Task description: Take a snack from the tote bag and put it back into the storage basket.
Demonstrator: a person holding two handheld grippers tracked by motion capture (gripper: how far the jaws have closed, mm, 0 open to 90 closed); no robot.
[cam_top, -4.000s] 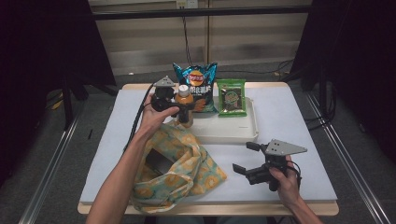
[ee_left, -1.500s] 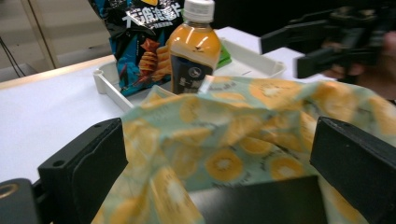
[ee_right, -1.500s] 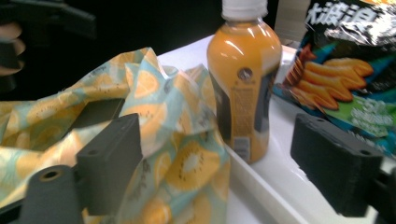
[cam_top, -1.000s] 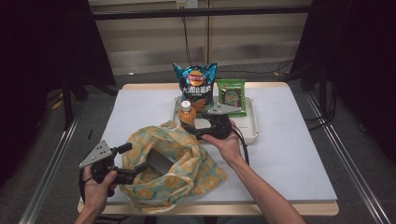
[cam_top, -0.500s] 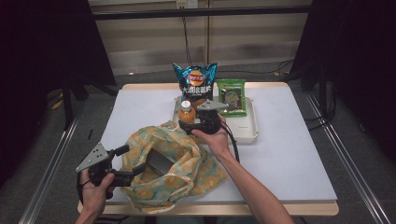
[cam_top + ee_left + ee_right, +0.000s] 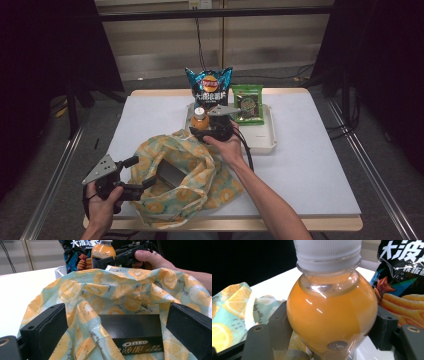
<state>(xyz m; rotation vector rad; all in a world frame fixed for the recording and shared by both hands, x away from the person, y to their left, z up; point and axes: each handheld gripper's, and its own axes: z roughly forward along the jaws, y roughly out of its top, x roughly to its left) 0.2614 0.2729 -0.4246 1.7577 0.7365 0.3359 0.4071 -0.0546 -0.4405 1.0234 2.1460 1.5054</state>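
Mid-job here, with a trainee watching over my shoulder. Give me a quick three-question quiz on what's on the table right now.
1. Multiple choice: what stands between the jaws of the right tongs? A) chip bag B) orange juice bottle C) green snack packet
2. True or false: the fabric bag is empty.
3. Fill in: the jaws of the left tongs stand ____ at the bag's mouth.

Key
1. B. The jaws have just been closing, and their pads now sit against the bottle's sides.
2. False. A black Oreo box lies inside.
3. open
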